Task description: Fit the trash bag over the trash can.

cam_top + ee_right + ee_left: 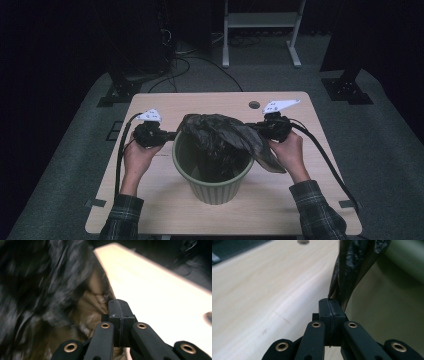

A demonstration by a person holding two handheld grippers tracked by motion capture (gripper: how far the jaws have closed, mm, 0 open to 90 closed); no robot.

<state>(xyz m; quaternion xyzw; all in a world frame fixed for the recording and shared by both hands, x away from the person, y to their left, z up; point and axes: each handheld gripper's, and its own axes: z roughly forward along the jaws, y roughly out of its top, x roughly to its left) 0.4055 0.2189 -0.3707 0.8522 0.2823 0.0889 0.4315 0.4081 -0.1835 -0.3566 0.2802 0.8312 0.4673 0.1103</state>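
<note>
Jaws clamped tight on both our left gripper [172,135] and right gripper [252,127], each pinching the crumpled black plastic bag [220,135] stretched left-right across the ribbed green round bin [212,186] on the pale wooden table [150,200]; left gripper view shows the bin's inside.

1. No text, label, brand or number can be read anywhere in the three views.
2. The wooden table [150,200] carries a faint dark mark beside the left hand [140,159], too small to make out.
3. The white plates atop both grippers bear small dark dots, not legible characters.
</note>
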